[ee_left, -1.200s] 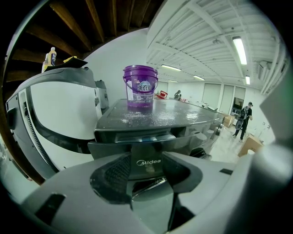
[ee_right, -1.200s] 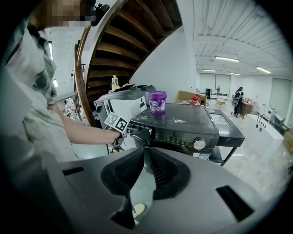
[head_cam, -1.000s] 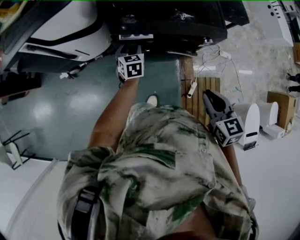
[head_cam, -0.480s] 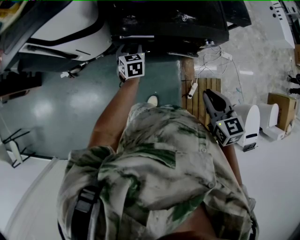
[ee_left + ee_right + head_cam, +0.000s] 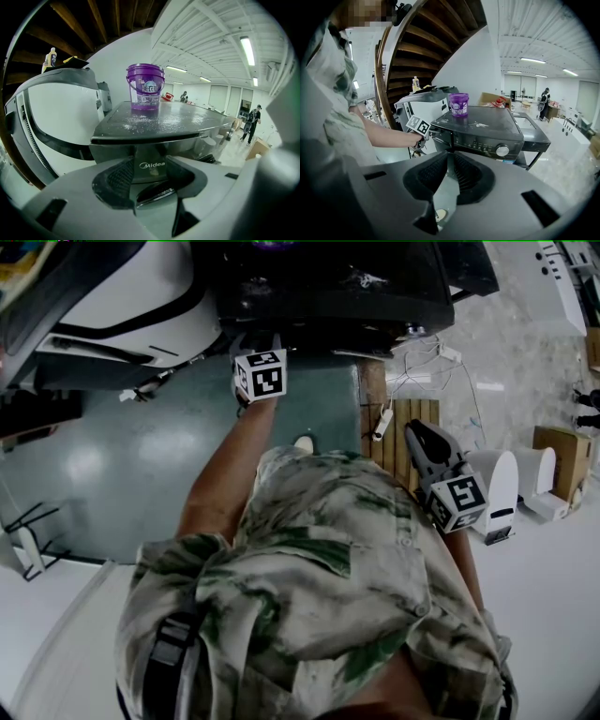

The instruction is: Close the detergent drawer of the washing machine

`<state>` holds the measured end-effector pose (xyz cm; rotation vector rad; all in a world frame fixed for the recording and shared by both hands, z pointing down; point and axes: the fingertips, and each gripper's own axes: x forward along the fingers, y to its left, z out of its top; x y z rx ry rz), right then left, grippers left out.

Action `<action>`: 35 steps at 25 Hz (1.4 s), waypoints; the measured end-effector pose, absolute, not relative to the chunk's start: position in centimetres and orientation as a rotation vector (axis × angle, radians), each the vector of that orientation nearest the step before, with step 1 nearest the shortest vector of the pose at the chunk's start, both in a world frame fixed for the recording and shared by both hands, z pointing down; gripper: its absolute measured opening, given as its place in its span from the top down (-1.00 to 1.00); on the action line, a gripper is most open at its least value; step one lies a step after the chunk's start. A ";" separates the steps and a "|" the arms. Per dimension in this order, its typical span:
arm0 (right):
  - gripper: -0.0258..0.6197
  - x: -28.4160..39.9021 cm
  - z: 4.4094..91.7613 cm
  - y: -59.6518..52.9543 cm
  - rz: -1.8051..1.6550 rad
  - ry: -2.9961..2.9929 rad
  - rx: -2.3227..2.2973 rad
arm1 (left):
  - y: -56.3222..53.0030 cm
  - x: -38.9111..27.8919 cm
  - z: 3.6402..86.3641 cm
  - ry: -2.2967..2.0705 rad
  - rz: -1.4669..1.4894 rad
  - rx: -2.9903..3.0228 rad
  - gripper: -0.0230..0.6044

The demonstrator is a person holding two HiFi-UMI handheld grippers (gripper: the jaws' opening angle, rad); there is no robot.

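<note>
The dark washing machine (image 5: pixel 328 287) stands ahead of me, with a purple bucket (image 5: pixel 145 86) on its dusty top. My left gripper (image 5: pixel 255 341) is stretched out to the machine's upper left front. Its jaws are open, and the detergent drawer front (image 5: pixel 151 165) with the brand label sits between them, close to the pads. From the right gripper view, the left gripper (image 5: pixel 423 136) is at that corner and the drawer looks almost flush with the control panel (image 5: pixel 487 138). My right gripper (image 5: pixel 419 430) hangs back by my right side, shut and holding nothing.
A white appliance (image 5: pixel 122 306) stands left of the machine. A wooden pallet (image 5: pixel 403 427) with cables lies to the right, then white objects (image 5: pixel 506 484) and a cardboard box (image 5: pixel 558 456). A wooden staircase (image 5: pixel 431 47) rises overhead. People (image 5: pixel 253 123) stand far off.
The pale strip of the drawer that stuck out under the machine's front edge has slid in and out of sight. The left gripper has edged forward. The right gripper has not moved.
</note>
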<state>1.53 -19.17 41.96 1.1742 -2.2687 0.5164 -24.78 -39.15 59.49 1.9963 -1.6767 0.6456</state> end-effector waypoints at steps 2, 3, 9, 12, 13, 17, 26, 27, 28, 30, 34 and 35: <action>0.72 1.5 42.0 -19.3 0.516 -2.269 1.176 | -39.2 -24.7 59.5 -1.674 0.643 1.997 0.22; 0.72 1.5 42.0 -19.3 0.515 -2.269 1.176 | -39.3 -24.7 59.5 -1.673 0.640 1.996 0.22; 0.72 1.3 42.2 -19.6 0.516 -2.264 1.180 | -39.8 -24.9 59.5 -1.681 0.621 1.984 0.22; 0.72 1.4 42.2 -19.8 0.516 -2.261 1.186 | -40.0 -24.9 59.5 -1.692 0.615 1.981 0.22; 0.72 1.4 42.2 -19.9 0.516 -2.261 1.187 | -40.0 -24.9 59.5 -1.695 0.613 1.981 0.22; 0.72 1.5 42.3 -20.0 0.517 -2.255 1.185 | -40.1 -24.9 59.6 -1.702 0.603 1.969 0.22; 0.72 1.3 42.1 -20.2 0.516 -2.255 1.165 | -40.5 -25.0 59.7 -1.717 0.588 1.953 0.22; 0.72 1.3 42.1 -20.1 0.517 -2.255 1.164 | -40.6 -25.0 59.8 -1.718 0.589 1.953 0.22; 0.72 1.3 42.1 -20.0 0.517 -2.255 1.163 | -40.7 -25.0 59.8 -1.720 0.592 1.951 0.22; 0.72 1.4 42.2 -19.8 0.517 -2.256 1.163 | -40.9 -25.0 59.9 -1.726 0.602 1.947 0.25; 0.72 1.6 42.1 -19.2 0.520 -2.258 1.160 | -40.8 -25.2 60.1 -1.726 0.624 1.958 0.26; 0.72 1.6 42.2 -18.9 0.524 -2.258 1.158 | -40.7 -25.1 60.0 -1.723 0.629 1.960 0.28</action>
